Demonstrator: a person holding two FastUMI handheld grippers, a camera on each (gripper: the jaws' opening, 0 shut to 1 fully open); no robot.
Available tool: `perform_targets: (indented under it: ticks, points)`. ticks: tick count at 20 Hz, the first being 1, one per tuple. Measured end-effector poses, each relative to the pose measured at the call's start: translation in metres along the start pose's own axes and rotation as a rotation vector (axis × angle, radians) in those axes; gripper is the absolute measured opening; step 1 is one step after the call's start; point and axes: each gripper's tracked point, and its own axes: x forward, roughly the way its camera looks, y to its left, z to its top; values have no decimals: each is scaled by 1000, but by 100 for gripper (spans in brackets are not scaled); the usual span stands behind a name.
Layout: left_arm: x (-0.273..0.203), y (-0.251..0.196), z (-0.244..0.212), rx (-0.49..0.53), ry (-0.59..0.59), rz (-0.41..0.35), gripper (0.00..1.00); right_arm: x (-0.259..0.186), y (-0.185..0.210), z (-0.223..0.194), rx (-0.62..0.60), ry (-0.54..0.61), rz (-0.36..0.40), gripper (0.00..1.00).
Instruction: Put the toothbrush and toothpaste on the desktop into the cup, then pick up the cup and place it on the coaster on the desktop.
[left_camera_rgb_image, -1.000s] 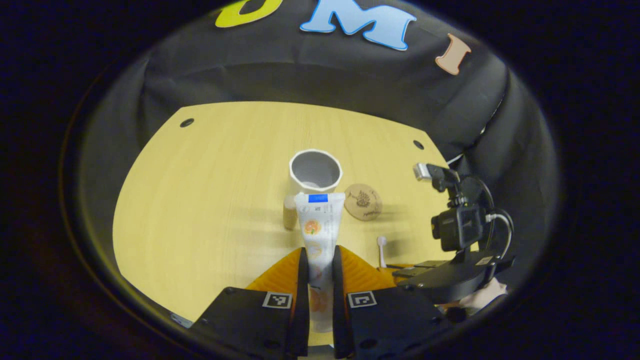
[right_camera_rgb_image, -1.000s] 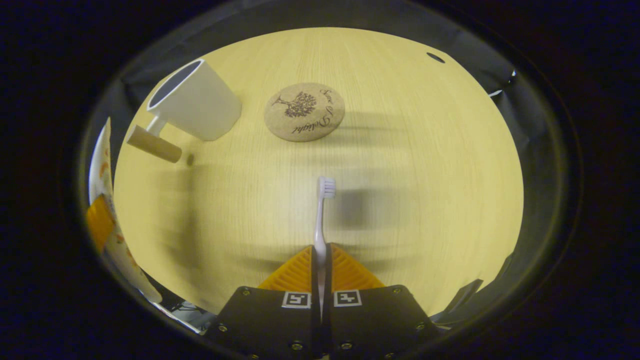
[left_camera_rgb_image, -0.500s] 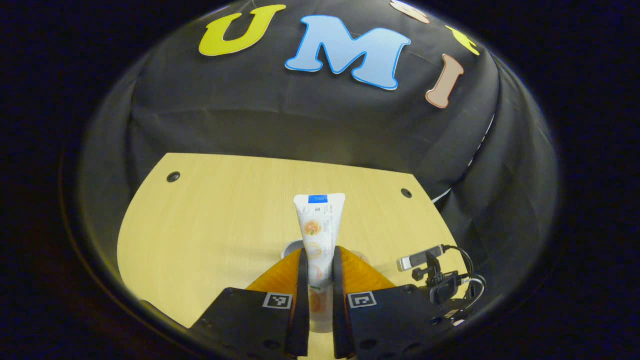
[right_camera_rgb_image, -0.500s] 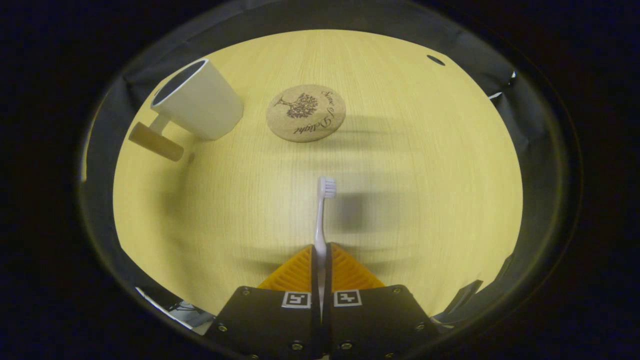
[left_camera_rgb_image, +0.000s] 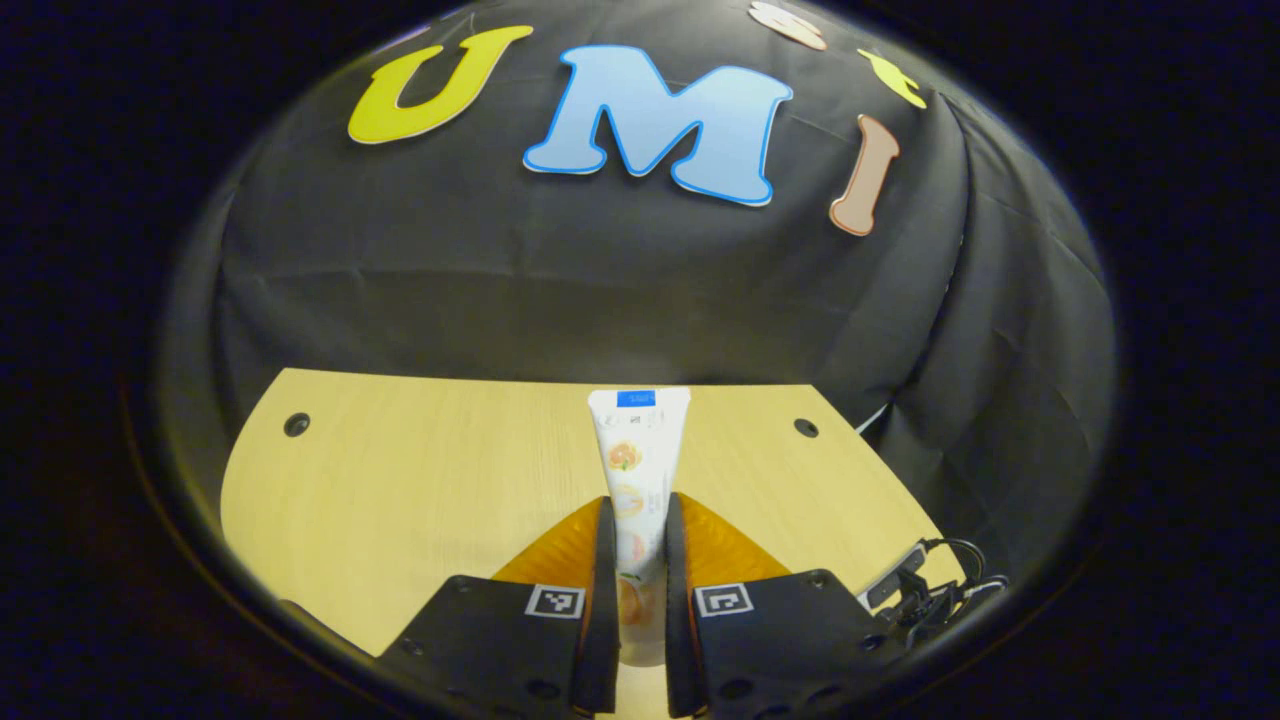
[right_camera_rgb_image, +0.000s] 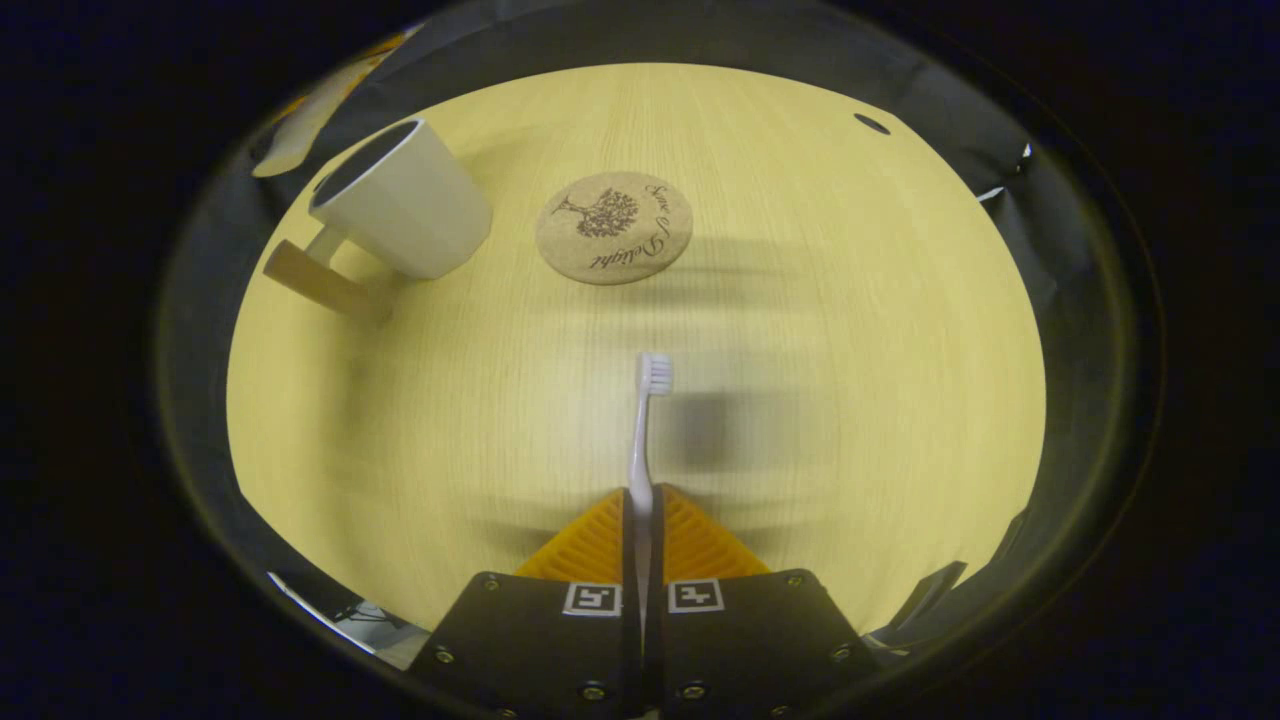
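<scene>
Toothpaste (left_camera_rgb_image: 636, 470) is clamped upright by my left gripper (left_camera_rgb_image: 636, 520). My right gripper (right_camera_rgb_image: 640, 505) pinches the toothbrush (right_camera_rgb_image: 645, 425); cup (right_camera_rgb_image: 405, 200) stands beside the coaster (right_camera_rgb_image: 613, 227).

Script lettering on coaster (right_camera_rgb_image: 613, 227), illegible

A white toothpaste tube (left_camera_rgb_image: 638, 470) with orange fruit prints stands upright, a white toothbrush (right_camera_rgb_image: 645, 420) points bristles forward, and a white cup (right_camera_rgb_image: 405, 200) with wooden handle stands beside a round cork coaster (right_camera_rgb_image: 613, 227).
</scene>
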Motion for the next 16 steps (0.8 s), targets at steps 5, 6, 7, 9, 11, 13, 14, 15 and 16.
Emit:
perform_targets:
  ticks: [5,6,7,9,11,13,14,15,16]
  points:
    - [15,6,-22,80,-28,15,26,-1,-1,0,3,2,1,3]
    - [18,7,-28,84,-29,26,26,0,0,0,2,-1,2,3]
    - [21,8,-33,85,-29,29,25,-1,0,0,0,-5,3,3]
    - [25,10,-46,83,-23,36,26,0,0,0,-1,-9,4,3]
    - [28,17,-56,89,-24,65,26,0,0,0,1,-11,4,3]
    - [27,22,-62,94,-40,91,26,0,0,0,5,-11,5,3]
    - [26,22,-62,94,-54,89,27,1,0,0,8,-12,7,3]
    - [23,20,-64,94,-49,81,30,0,0,-1,11,-13,8,3]
    - [20,20,-68,96,-42,82,34,0,0,0,14,-13,7,3]
